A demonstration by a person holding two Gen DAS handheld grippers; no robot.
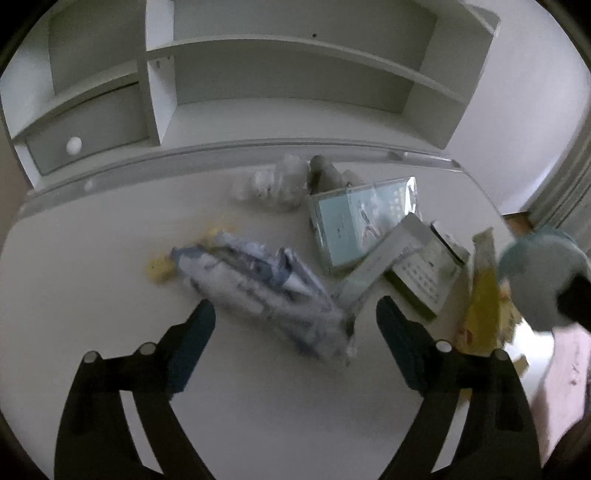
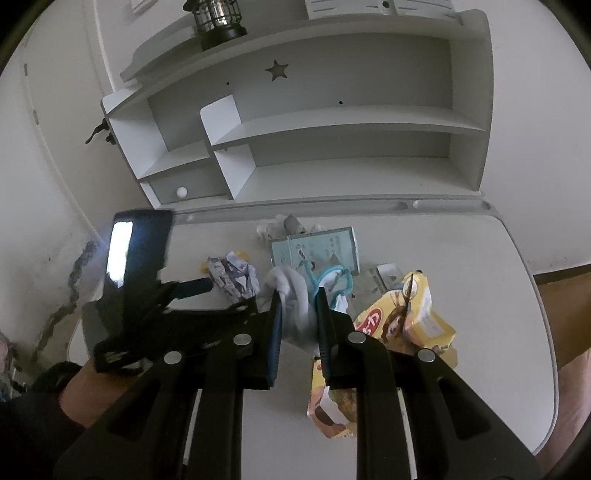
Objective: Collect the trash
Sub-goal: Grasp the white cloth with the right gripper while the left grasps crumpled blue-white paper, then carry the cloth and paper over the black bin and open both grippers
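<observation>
Right gripper [image 2: 298,314] clamped a white cloth with blue loop [image 2: 295,295]; yellow wrapper [image 2: 406,314] at 3 o'clock. Left gripper [image 1: 295,317] gaped wide, empty, crumpled blue-white wrapper [image 1: 258,284] between its fingers.

White shelf unit [image 2: 332,122] — black lantern [image 2: 218,20]

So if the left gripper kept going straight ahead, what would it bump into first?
Most likely the crumpled blue-and-white plastic wrapper on the white desk, lying just ahead between the open left gripper's fingers, though blur makes depth uncertain.

yellow snack bag [image 2: 413,314], blue-white crumpled wrapper [image 1: 258,288]
</observation>
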